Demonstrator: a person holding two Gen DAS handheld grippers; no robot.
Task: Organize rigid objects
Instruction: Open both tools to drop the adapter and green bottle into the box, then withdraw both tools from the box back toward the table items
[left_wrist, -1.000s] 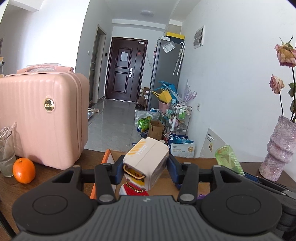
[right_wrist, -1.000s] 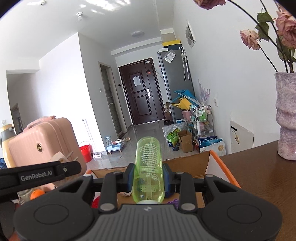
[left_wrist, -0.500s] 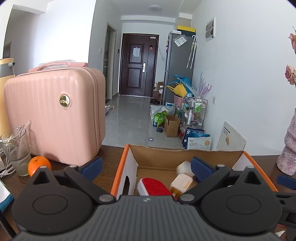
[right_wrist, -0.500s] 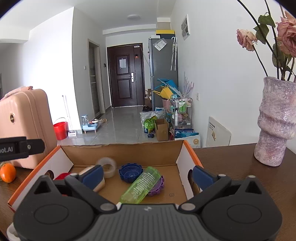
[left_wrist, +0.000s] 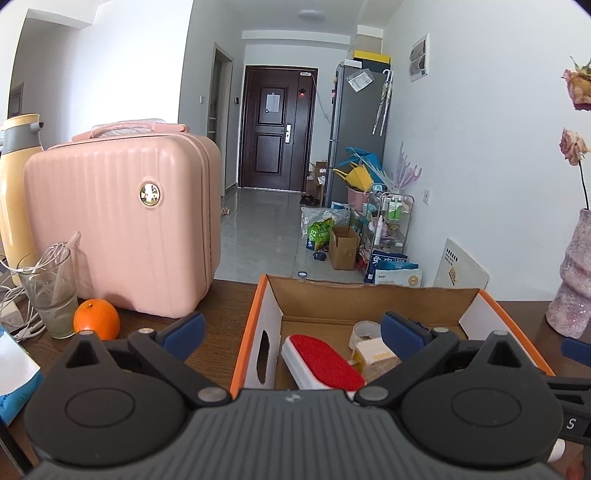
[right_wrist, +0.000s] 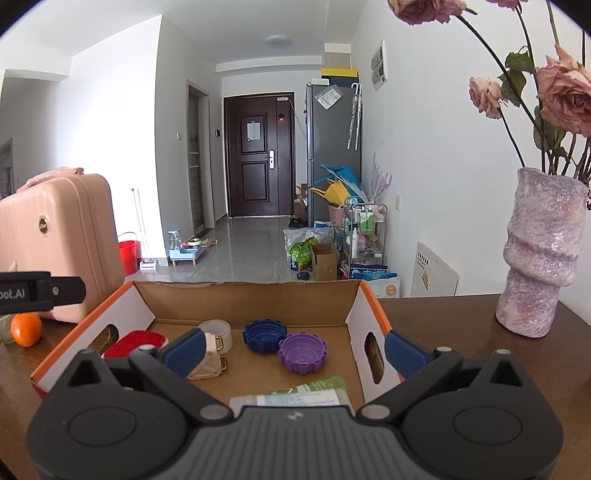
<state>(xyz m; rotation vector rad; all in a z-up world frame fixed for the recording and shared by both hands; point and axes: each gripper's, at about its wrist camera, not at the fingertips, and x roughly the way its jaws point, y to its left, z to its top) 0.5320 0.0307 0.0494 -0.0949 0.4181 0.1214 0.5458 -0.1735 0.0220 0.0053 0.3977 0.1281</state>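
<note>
green bottle (right_wrist: 295, 393) lying flat in cardboard box (right_wrist: 251, 295), crosswise

The right tongs (right_wrist: 293, 345) stand wide open and empty over the open cardboard box with orange rims (right_wrist: 371, 306). Inside lie a dark blue ridged plastic cap (right_wrist: 264, 335) and a purple ridged plastic cap (right_wrist: 302, 352), touching each other, a roll of clear tape (right_wrist: 218, 331), a cream box with gold clasps (right_wrist: 208, 360) and a light green transparent plastic bottle (right_wrist: 306, 393) nearest the camera. A tall mottled pink ceramic vase (right_wrist: 539, 254) stands on the dark wooden surface (right_wrist: 443, 317) to the right.
</note>
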